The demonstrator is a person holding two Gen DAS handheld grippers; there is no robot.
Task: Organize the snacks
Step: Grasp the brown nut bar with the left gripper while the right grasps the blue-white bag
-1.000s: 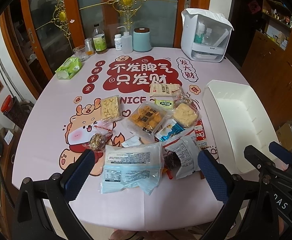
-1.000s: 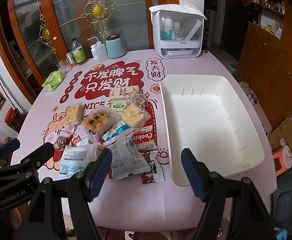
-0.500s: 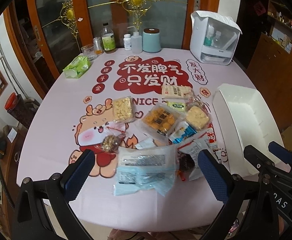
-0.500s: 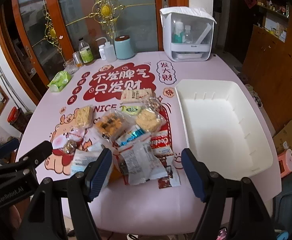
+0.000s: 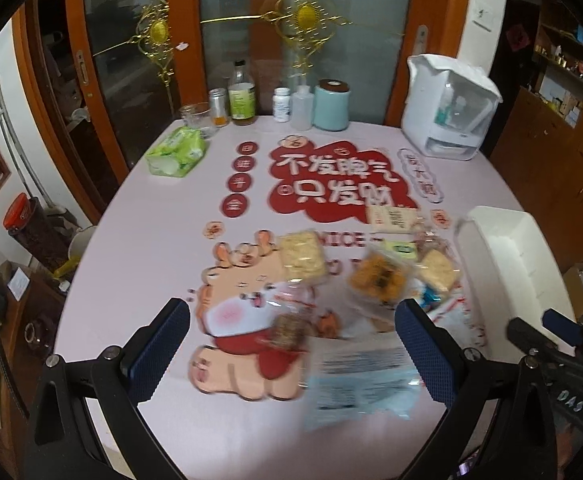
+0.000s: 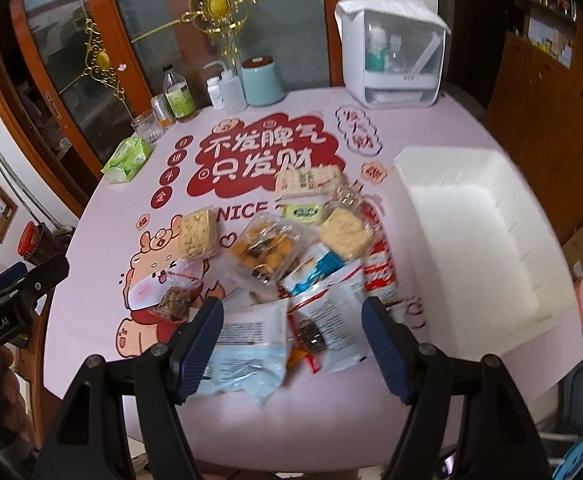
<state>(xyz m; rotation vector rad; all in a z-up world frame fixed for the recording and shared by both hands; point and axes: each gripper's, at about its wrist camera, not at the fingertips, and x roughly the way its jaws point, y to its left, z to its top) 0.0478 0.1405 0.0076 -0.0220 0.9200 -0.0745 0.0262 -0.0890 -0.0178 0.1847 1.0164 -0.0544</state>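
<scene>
Right wrist view: the right tool (image 6: 291,344) gapes wide, holding nothing, above the snack packets (image 6: 275,256) heaped mid-frame on the bench (image 6: 131,184); white bin (image 6: 487,240) at right. Left tool (image 5: 291,348) likewise wide, empty.

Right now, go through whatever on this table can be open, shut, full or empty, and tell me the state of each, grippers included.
white bin: empty, upright on the table.
snack packets: sealed, lying loose beside the bin, none inside.
left gripper: open, holding nothing.
right gripper: open, holding nothing.
green-label bottle: capped, upright.
teal canister: lid on.
glass tumbler: upright; contents unclear.
</scene>
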